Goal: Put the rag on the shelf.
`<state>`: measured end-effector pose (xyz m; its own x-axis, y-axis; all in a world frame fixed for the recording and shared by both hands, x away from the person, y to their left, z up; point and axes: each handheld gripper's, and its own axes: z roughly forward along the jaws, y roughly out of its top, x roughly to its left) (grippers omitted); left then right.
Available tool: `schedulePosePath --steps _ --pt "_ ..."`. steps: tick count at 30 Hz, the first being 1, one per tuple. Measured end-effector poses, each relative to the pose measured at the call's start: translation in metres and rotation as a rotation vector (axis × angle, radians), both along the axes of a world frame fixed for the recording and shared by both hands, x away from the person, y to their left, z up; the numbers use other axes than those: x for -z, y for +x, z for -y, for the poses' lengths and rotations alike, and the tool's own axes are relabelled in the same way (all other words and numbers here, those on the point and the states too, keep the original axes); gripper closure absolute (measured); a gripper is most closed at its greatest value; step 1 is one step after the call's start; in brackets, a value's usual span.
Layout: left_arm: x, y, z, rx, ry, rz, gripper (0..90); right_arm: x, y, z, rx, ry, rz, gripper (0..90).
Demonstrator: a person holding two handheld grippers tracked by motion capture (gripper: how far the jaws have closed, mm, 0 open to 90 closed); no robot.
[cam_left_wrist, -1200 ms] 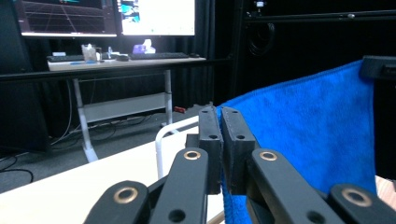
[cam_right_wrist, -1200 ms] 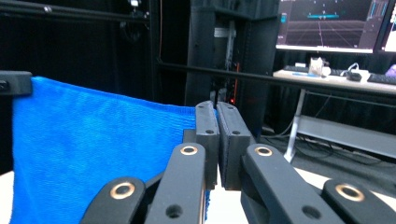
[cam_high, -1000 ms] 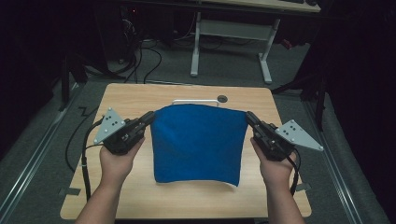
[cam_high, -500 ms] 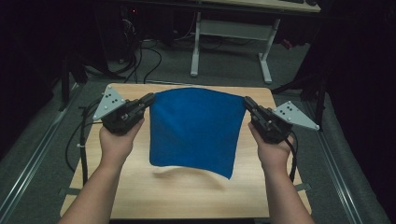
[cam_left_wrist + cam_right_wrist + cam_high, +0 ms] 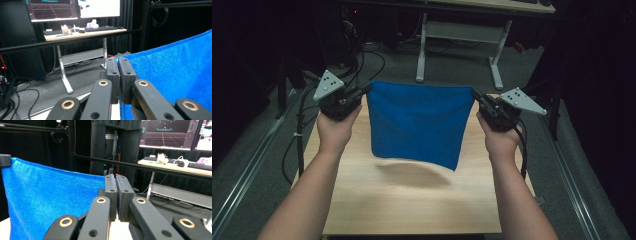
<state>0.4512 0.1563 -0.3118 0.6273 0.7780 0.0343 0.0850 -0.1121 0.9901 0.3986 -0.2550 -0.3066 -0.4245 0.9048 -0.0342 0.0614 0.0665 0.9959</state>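
1. Cloth: a blue cloth (image 5: 419, 122) hangs in the air above the wooden table (image 5: 422, 205), stretched by its two upper corners so that its top edge runs straight between the two tongs; its lower edge hangs free, with the right lower corner sagging lowest.
2. Shadow: a soft dark patch lies on the table just under the hanging lower edge, and the cloth does not touch the wood.
3. Left tongs (image 5: 366, 91): pressed together on the cloth's upper left corner; in the left gripper view the two black jaws stand shut with the blue weave (image 5: 175, 80) caught between them and spreading off to the right.
4. Right tongs (image 5: 475, 97): pinching the upper right corner; in the right gripper view the jaws are closed on the hem, and the cloth (image 5: 50, 202) stretches away to the left.
5. Hands: the left hand (image 5: 336, 131) and the right hand (image 5: 501, 142) each grasp a gripper body from below, well apart, at either side of the cloth.
6. Background: a desk with keyboards (image 5: 82, 32) and lit monitors stands beyond the table.
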Motion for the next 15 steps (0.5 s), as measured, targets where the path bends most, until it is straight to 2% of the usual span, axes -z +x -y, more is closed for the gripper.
schedulePosePath --steps 6,8,12,15 --pt "-0.003 0.024 0.005 -0.019 0.013 -0.009 88.4 -0.004 0.03 0.0 0.03 -0.001 -0.004 88.9" --pt "-0.004 0.031 0.007 -0.03 0.029 0.002 88.4 -0.006 0.039 0.0 0.037 -0.001 -0.009 88.9" --pt "-0.008 0.046 0.007 -0.052 0.008 0.004 88.4 -0.011 0.053 -0.002 0.05 -0.024 -0.004 88.9" --pt "-0.008 0.055 0.009 -0.067 0.014 -0.001 88.4 -0.014 0.065 -0.003 0.059 -0.037 -0.015 88.9"
